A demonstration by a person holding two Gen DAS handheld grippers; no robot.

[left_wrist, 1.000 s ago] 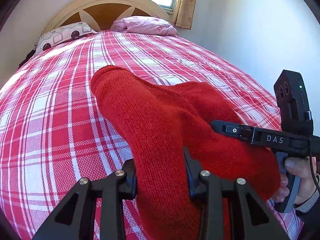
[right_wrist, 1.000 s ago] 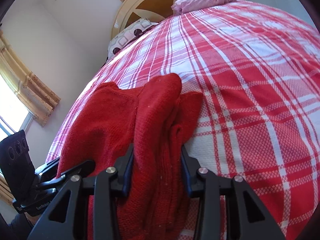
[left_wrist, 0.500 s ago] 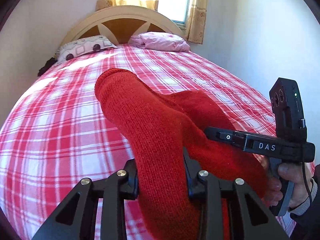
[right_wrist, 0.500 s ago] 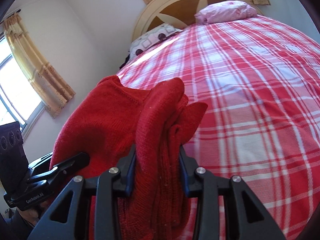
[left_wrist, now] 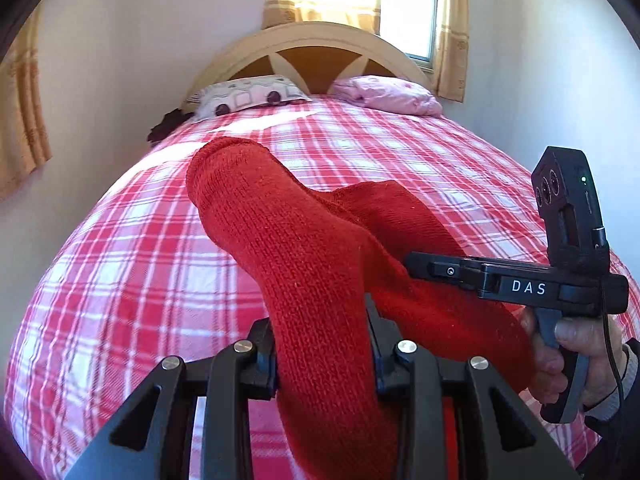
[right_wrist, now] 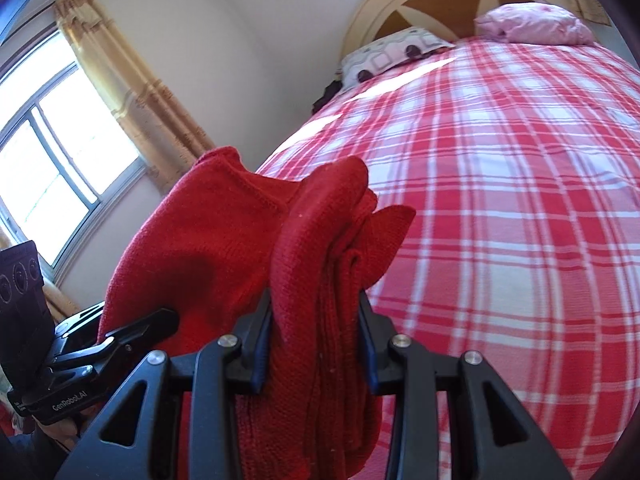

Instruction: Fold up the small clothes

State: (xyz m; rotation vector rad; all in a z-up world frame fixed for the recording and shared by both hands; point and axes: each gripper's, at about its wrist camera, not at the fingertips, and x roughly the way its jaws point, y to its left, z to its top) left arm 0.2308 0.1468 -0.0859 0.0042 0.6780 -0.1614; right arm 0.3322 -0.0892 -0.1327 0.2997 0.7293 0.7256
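A red knitted garment [left_wrist: 304, 256] hangs between both grippers, lifted above the bed. My left gripper [left_wrist: 322, 344] is shut on one bunched end of it. My right gripper [right_wrist: 316, 336] is shut on the other bunched end [right_wrist: 320, 280]. The right gripper also shows in the left wrist view [left_wrist: 416, 260], at the right, held by a hand. The left gripper also shows in the right wrist view [right_wrist: 160, 320] at the lower left. The garment's lower part is hidden behind the fingers.
The bed [left_wrist: 120, 280] has a red and white checked cover [right_wrist: 520, 220]. A patterned pillow [left_wrist: 244, 98] and a pink pillow [left_wrist: 384, 94] lie by the wooden headboard [left_wrist: 312, 48]. Windows with yellow curtains [right_wrist: 132, 92] are on the walls.
Both grippers have risen and tilted up with the red garment held in them. More of the walls, windows and headboard show now. Both stay shut.
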